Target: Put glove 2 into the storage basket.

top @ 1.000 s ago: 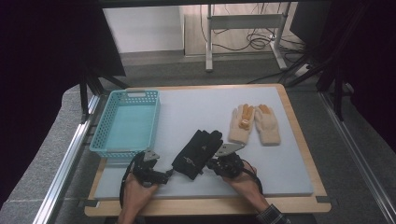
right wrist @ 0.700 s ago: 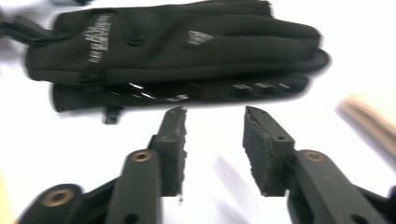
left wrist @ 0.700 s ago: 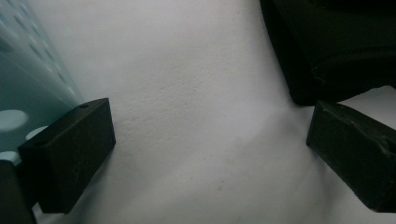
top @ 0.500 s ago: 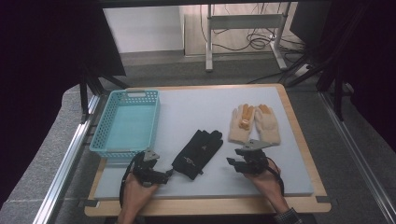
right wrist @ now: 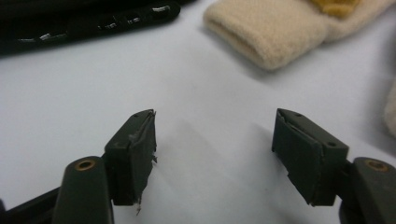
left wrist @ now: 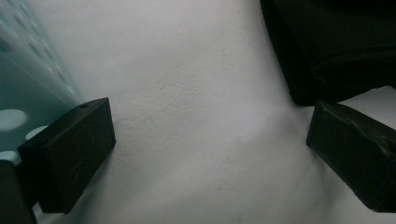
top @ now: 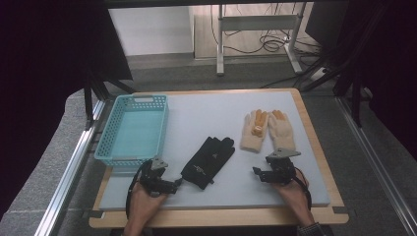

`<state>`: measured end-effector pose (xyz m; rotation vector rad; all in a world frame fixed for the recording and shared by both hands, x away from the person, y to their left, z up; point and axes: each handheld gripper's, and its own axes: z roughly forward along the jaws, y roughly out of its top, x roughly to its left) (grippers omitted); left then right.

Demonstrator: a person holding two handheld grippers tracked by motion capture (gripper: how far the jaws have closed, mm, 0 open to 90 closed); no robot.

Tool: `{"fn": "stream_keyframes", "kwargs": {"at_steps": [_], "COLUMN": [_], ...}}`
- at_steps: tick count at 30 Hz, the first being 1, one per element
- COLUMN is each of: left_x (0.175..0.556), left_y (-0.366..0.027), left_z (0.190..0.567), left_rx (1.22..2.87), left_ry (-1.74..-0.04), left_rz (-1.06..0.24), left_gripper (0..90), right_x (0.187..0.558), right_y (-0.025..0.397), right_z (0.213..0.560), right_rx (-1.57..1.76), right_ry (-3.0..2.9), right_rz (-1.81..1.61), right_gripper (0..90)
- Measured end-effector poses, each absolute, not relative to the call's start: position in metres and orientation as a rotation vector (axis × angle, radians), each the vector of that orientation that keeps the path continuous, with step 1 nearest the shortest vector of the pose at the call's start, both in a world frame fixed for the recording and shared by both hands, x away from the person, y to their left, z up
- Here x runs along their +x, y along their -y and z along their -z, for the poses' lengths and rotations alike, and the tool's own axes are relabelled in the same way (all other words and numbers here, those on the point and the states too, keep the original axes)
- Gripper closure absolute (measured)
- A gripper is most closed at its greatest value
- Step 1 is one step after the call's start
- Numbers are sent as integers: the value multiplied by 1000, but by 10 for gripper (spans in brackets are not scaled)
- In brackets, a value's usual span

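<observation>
The right gripper [top: 259, 173] has drawn right, off the black glove [top: 208, 155], jaws wide and empty; the cream gloves [top: 268, 129] lie at its twelve o'clock. The left gripper [top: 173, 184] gapes too, glove at one o'clock, blue basket [top: 133, 132] at eleven

Two black handheld grippers: left gripper [top: 173, 183] with blocky matte pads [left wrist: 70, 151], right gripper [top: 255, 172] with grey three-cornered plate, frayed tape on pads [right wrist: 135, 154], brass-coloured rivets, looping black cables.
</observation>
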<state>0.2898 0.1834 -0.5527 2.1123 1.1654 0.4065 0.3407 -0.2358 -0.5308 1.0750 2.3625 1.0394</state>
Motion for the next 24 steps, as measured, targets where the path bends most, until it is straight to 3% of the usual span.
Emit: {"fn": "stream_keyframes", "kwargs": {"at_steps": [24], "left_x": [281], "left_y": [-183], "left_z": [547], "left_rx": [2087], "left_ry": [-1173], "left_rz": [-382], "left_gripper": [62], "right_x": [339], "right_y": [232], "right_z": [532], "right_rx": [1046], "right_ry": [-2355], "right_rz": [-1007], "right_gripper": [266]}}
